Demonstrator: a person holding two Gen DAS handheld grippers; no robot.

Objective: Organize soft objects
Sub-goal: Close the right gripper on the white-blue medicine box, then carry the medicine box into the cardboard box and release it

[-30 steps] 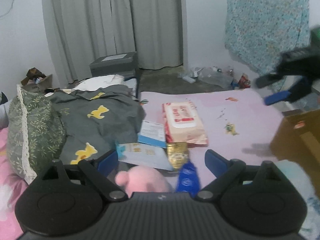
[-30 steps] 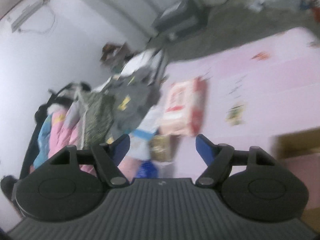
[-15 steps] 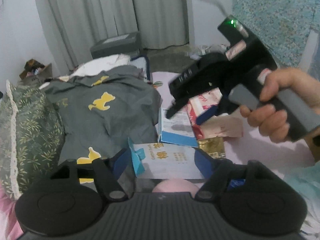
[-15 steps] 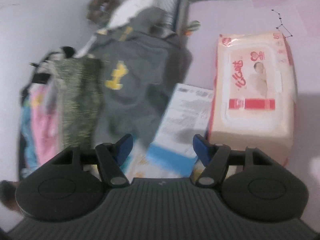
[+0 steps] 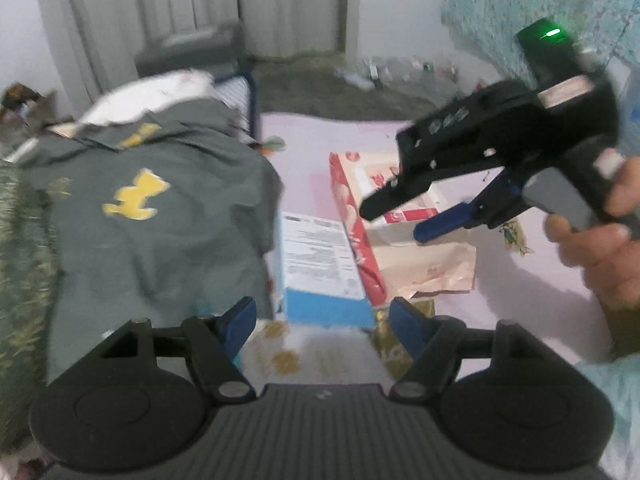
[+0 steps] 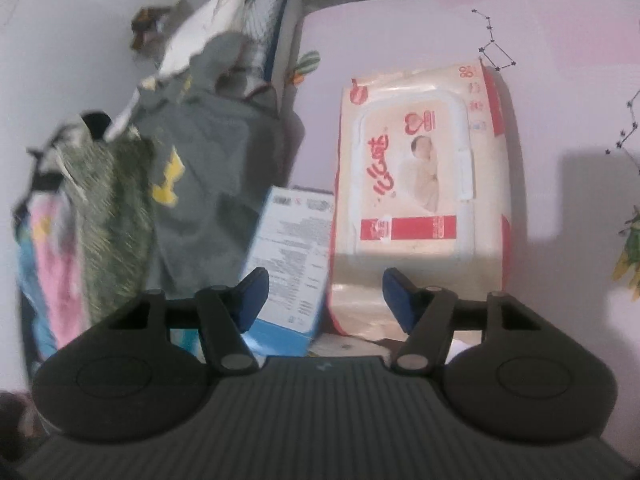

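A cream and red pack of baby wipes (image 6: 424,184) lies on the pink mat; it also shows in the left wrist view (image 5: 404,252). My right gripper (image 6: 324,300) is open, low over the near end of the pack, and shows from the side in the left wrist view (image 5: 396,220). A white and blue box (image 5: 320,268) lies left of the pack, also in the right wrist view (image 6: 288,260). My left gripper (image 5: 320,324) is open above a printed tissue pack (image 5: 312,356). A grey cloth with yellow bears (image 5: 152,216) lies to the left.
A green patterned pillow (image 5: 20,264) lies at the far left. A gold packet (image 5: 392,352) sits by my left gripper's right finger. A grey box (image 5: 192,48) and curtains stand at the back. Litter lies on the floor beyond the pink mat (image 5: 360,136).
My right gripper has come down closer over the wipes pack. My left gripper has moved forward; the pink plush toy and blue item near its fingers have dropped out of view.
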